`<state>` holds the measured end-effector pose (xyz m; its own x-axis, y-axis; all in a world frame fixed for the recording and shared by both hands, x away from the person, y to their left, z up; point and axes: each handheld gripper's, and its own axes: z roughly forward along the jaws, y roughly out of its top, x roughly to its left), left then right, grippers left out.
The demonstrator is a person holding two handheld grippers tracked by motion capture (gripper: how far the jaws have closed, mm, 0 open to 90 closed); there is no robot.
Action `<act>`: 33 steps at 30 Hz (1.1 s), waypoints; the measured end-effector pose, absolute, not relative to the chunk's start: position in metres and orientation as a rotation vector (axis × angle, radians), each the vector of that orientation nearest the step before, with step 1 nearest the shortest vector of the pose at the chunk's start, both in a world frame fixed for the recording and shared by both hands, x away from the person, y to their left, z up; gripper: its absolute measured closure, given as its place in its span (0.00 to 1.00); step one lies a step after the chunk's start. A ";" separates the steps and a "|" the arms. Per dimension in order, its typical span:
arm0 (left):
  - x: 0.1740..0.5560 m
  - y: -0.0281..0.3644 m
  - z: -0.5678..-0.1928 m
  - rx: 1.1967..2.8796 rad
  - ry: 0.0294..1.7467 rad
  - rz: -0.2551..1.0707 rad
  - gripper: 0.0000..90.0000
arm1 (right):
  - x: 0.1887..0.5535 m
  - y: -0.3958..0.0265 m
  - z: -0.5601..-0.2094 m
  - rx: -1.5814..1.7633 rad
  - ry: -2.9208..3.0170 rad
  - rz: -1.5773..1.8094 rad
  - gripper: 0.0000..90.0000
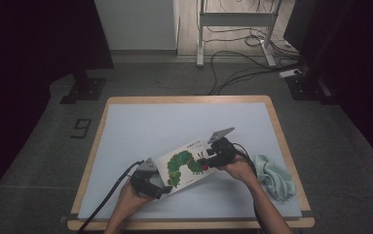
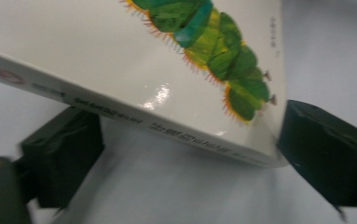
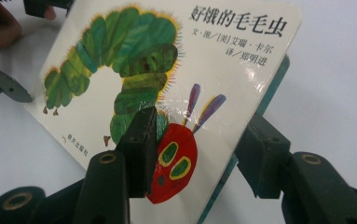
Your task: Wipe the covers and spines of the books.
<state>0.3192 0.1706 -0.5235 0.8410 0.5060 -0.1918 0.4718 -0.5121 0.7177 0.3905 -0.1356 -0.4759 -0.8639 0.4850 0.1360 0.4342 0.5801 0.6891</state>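
The book [image 1: 186, 165] is white with a green caterpillar, red face and black lettering. The cloth [image 1: 274, 176] is pale green; the table mat [image 1: 174, 122] light blue.

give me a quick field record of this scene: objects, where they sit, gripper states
book: picture book with a green caterpillar cover, on the table, right edge raised
left gripper: jaws apart at the book's spine corner, not pressing
right gripper: one jaw on the cover, one behind the book's edge; grip not certain
cloth: pale green cloth, crumpled, right of the book, untouched
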 end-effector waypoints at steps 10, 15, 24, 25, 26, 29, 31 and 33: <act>0.308 0.167 -0.520 2.191 0.682 0.054 0.34 | 0.382 -0.141 -0.479 0.814 2.705 1.164 0.56; 0.304 0.165 -0.520 2.189 0.659 0.053 0.45 | 0.379 -0.143 -0.482 0.829 2.696 1.160 0.58; 0.297 0.164 -0.521 2.173 0.648 0.063 0.53 | 0.372 -0.146 -0.481 0.827 2.684 1.167 0.55; 0.297 0.164 -0.521 2.172 0.647 0.067 0.54 | 0.371 -0.147 -0.481 0.833 2.684 1.170 0.54; 0.296 0.164 -0.521 2.173 0.647 0.073 0.54 | 0.371 -0.147 -0.481 0.835 2.685 1.170 0.53; 0.295 0.164 -0.521 2.168 0.653 0.077 0.55 | 0.370 -0.148 -0.481 0.834 2.670 1.159 0.49; 0.294 0.163 -0.522 2.165 0.658 0.082 0.55 | 0.369 -0.149 -0.481 0.841 2.662 1.149 0.48; 0.293 0.163 -0.522 2.165 0.654 0.085 0.56 | 0.370 -0.150 -0.481 0.851 2.659 1.148 0.44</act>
<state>0.2929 0.1628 -0.5218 0.8608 0.4821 -0.1633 0.4241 -0.5019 0.7538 0.3698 -0.1498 -0.4814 -0.8340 0.5414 0.1059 0.4483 0.5533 0.7021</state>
